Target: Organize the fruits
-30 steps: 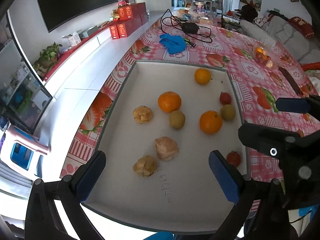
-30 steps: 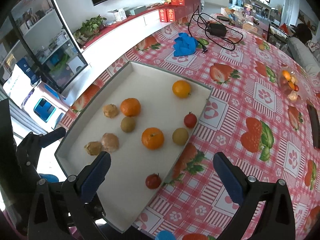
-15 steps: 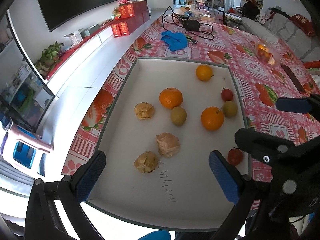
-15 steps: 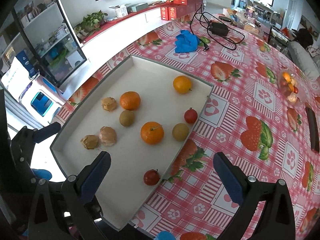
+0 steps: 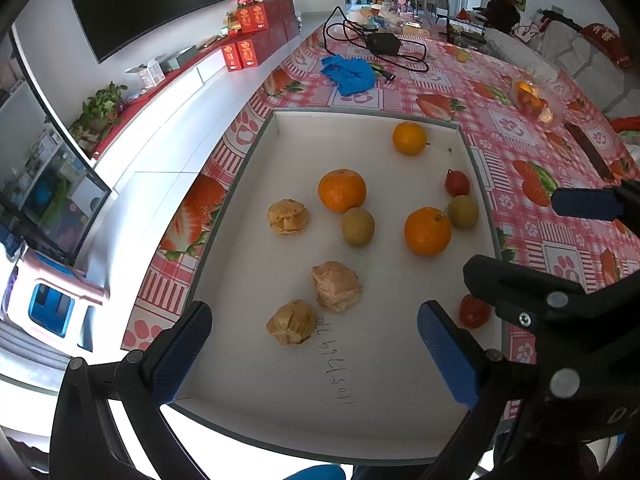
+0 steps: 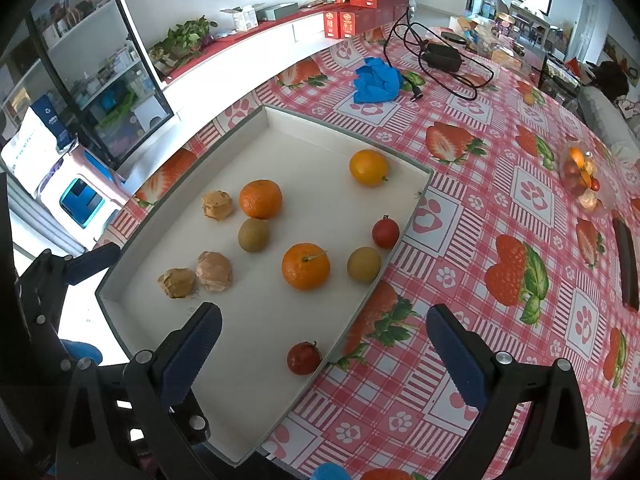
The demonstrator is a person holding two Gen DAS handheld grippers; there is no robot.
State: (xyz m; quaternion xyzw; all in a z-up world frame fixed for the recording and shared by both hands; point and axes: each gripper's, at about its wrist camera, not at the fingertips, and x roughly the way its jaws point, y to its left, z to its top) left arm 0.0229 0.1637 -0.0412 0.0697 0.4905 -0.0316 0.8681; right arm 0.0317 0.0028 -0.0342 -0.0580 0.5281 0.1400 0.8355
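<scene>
A white tray (image 5: 256, 136) on the strawberry tablecloth holds three oranges (image 5: 342, 190), two kiwis (image 5: 357, 227), two small tomatoes (image 5: 457, 183) and three brown papery lumps (image 5: 336, 286). My left gripper (image 5: 314, 332) hangs open over the tray's near end, above the lumps, holding nothing. My right gripper (image 6: 324, 320) is open over the tray's right rim (image 6: 416, 200), with one tomato (image 6: 304, 358) just below and between its fingers. An orange (image 6: 306, 266) and a kiwi (image 6: 363, 264) lie further ahead. Neither gripper touches any fruit.
Beyond the tray lie a blue cloth (image 5: 352, 74) and a black cable with adapter (image 5: 382, 42). A clear bowl of fruit (image 6: 584, 178) and a dark flat object (image 6: 626, 264) sit at the right. A pink stool (image 5: 52, 304) stands on the floor at the left.
Both cameras have drifted slightly, so the tray sits a little higher in each view. The fruits have not moved and both grippers stay open.
</scene>
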